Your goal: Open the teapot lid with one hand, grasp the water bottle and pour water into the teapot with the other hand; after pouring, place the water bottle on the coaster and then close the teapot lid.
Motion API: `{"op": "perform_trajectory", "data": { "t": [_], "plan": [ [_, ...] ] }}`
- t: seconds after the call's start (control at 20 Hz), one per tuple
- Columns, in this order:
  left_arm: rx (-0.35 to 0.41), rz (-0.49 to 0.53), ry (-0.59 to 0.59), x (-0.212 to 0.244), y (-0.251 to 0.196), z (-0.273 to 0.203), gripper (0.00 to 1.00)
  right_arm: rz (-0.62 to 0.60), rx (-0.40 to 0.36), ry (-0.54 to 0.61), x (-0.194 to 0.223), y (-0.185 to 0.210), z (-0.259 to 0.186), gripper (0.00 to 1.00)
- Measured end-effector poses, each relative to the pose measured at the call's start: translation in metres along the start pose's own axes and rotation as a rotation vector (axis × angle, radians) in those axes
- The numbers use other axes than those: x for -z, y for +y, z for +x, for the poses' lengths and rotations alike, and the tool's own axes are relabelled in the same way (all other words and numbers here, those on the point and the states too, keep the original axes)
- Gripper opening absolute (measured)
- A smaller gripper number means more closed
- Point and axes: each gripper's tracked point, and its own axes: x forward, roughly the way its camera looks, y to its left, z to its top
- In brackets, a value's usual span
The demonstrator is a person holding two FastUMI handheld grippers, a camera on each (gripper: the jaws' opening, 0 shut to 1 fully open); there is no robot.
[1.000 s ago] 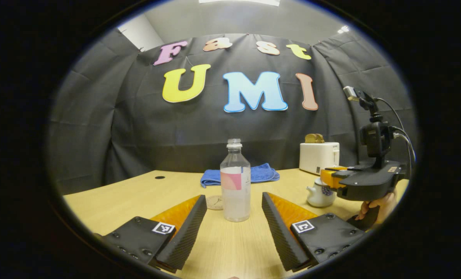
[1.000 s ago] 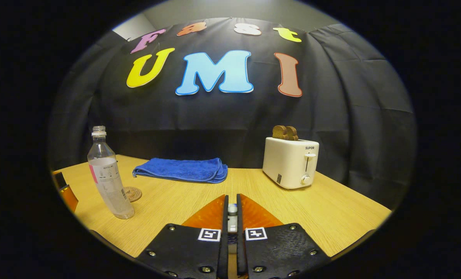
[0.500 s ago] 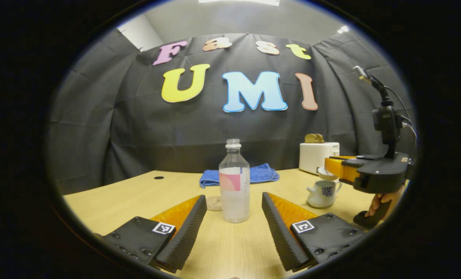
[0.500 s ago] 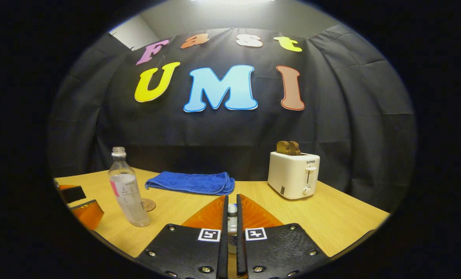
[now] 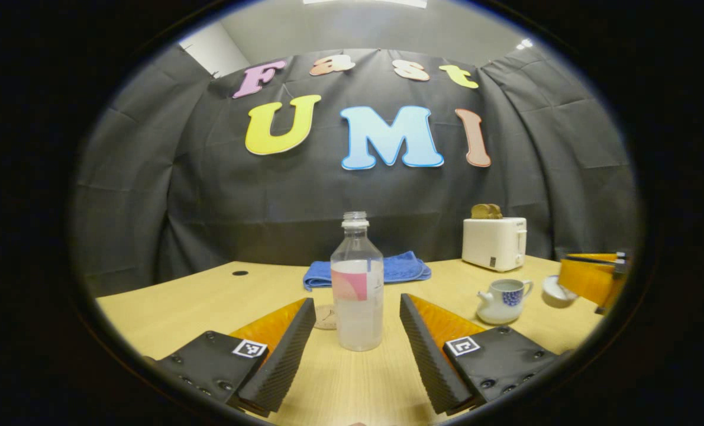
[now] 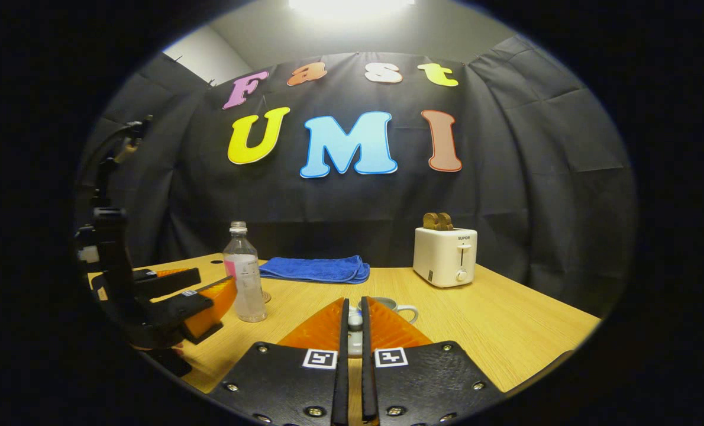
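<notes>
Water bottle stands uncapped on the tabletop, between the spread fingers of the left tool. Light, thin-walled and likely to dent or slip; grip mid-body at the label. Teapot sits open at 3 o'clock; right tool pinches its small, fragile lid.

The left gripper view rides low over the tabletop, facing the back wall, with the water bottle close ahead between its own fingers. The right gripper view sits farther right and a little farther back, facing the same wall. Both take in the bottle, the blue towel, the toaster and each other's tool.
</notes>
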Motion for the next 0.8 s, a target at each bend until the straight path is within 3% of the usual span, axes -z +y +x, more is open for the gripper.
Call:
{"op": "perform_trajectory", "data": {
  "t": [0.8],
  "plan": [
    [-0.007, 0.0, -0.001, 0.001, 0.001, 0.08, 0.99, 0.011, -0.074, 0.02, 0.018, 0.028, -0.006, 0.09]
  ]
}}
